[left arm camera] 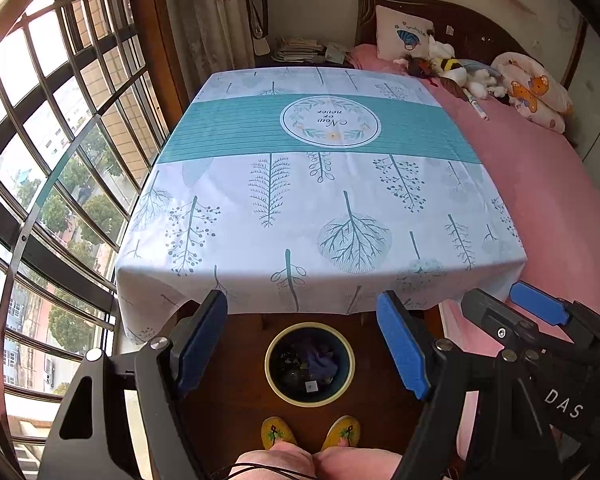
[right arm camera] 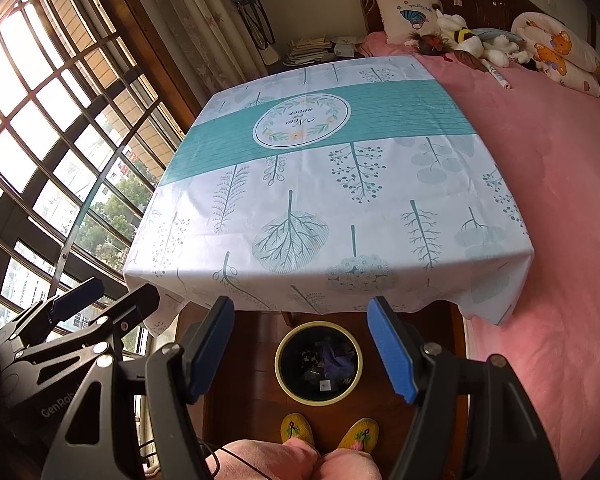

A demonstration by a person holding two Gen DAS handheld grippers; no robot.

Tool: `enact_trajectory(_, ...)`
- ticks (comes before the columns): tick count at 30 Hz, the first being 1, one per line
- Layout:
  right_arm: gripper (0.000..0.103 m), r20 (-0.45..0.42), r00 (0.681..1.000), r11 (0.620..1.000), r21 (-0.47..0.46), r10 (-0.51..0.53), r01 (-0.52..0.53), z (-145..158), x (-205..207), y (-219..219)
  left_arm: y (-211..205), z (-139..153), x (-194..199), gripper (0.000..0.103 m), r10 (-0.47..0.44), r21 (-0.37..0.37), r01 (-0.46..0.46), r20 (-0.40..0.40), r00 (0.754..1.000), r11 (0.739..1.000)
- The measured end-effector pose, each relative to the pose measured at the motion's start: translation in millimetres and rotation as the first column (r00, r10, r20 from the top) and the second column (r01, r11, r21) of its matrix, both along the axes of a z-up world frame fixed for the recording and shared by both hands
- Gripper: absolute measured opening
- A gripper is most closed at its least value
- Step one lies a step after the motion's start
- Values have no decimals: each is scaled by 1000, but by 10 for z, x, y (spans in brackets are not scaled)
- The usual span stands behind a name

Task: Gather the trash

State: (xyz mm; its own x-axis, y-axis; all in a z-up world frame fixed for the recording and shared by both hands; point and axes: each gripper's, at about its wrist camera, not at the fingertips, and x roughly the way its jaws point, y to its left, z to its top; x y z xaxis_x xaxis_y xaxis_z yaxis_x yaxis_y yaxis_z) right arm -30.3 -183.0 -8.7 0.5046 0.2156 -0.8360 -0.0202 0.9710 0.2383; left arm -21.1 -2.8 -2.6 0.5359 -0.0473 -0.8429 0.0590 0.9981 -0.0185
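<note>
A round waste bin (left arm camera: 310,362) with a cream rim stands on the wooden floor in front of the table; dark scraps and purple cloth lie inside it. It also shows in the right wrist view (right arm camera: 319,361). My left gripper (left arm camera: 300,344) is open and empty, held above the bin. My right gripper (right arm camera: 300,350) is open and empty, also above the bin. The right gripper shows at the right of the left wrist view (left arm camera: 512,308). The left gripper shows at the left of the right wrist view (right arm camera: 104,296). No trash shows on the table.
A table under a white and teal leaf-print cloth (left arm camera: 320,184) stands ahead, its near edge above the bin. A pink bed (left arm camera: 540,184) with pillows and plush toys (left arm camera: 456,70) lies to the right. A barred window (left arm camera: 52,152) fills the left. My slippered feet (left arm camera: 310,432) stand behind the bin.
</note>
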Motion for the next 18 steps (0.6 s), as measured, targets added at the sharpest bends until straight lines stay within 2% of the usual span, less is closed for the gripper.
enact_trajectory(18, 70, 1, 1000, 1000, 3, 0, 0, -5, 0, -4, -19, -1, 3, 76, -6, 7, 6, -4, 1000, 1000)
